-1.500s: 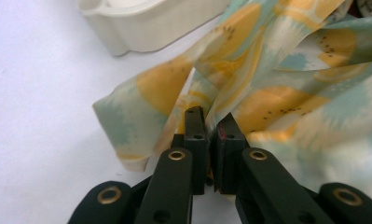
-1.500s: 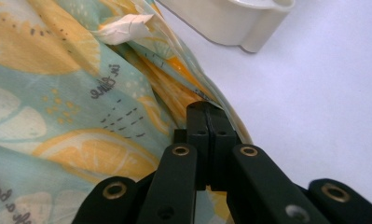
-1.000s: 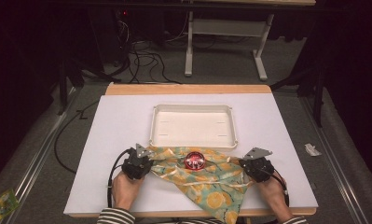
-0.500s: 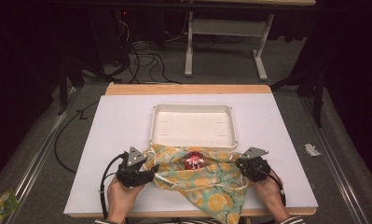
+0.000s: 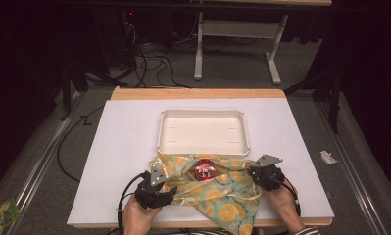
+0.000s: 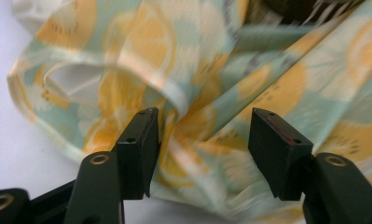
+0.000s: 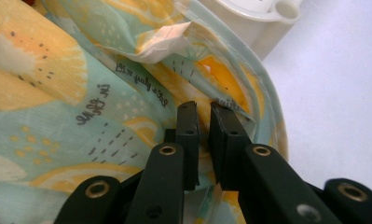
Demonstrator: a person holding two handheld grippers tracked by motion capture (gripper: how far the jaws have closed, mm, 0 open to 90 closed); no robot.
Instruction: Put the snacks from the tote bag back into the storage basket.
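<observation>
A cloth printed with orange slices on pale green lies bunched at the near middle of the white table top. A round red object sits on its far part. My left gripper is at the cloth's left end. In the left gripper view it stands open, with folds of cloth between and beyond the jaws. My right gripper is at the cloth's right end. In the right gripper view it is shut on the cloth's hemmed edge.
A white empty tray stands just beyond the cloth, and its corner lies close ahead of the right gripper. The white table top has a wooden far edge. Cables and a desk frame are on the floor behind.
The left gripper has moved inward and nearer the person, and the cloth's left side has bunched toward the middle. The right gripper has barely shifted.
</observation>
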